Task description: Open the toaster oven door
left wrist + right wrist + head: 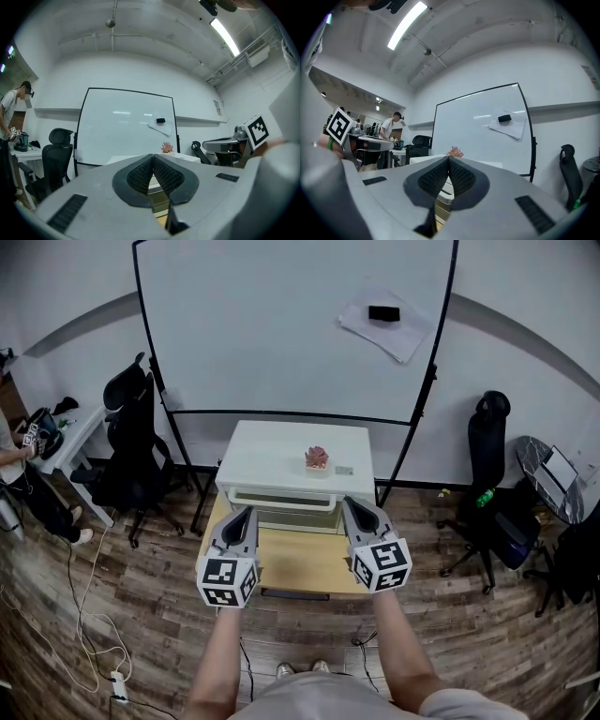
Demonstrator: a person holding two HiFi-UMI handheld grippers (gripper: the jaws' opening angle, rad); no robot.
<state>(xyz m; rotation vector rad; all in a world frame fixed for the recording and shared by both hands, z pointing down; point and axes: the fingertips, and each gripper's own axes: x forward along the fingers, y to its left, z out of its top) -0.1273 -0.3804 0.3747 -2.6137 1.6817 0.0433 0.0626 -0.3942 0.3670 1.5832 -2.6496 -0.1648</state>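
A white toaster oven (298,460) stands at the back of a small wooden table (300,563), its door with a long handle (281,502) facing me and closed. A small pink ornament (317,458) sits on its top. My left gripper (249,513) and right gripper (348,503) are held level side by side just in front of the door, apart from it. Both are shut with nothing between the pads. In the left gripper view the left gripper (153,157) has its pads meeting, with the ornament (167,147) beyond. The right gripper (448,159) looks the same.
A large whiteboard (291,324) on a black frame stands behind the oven, with an eraser (383,313) and paper on it. Black office chairs (131,456) (487,474) flank the table. A person (23,474) stands by a desk at far left. Cables (84,615) lie on the floor.
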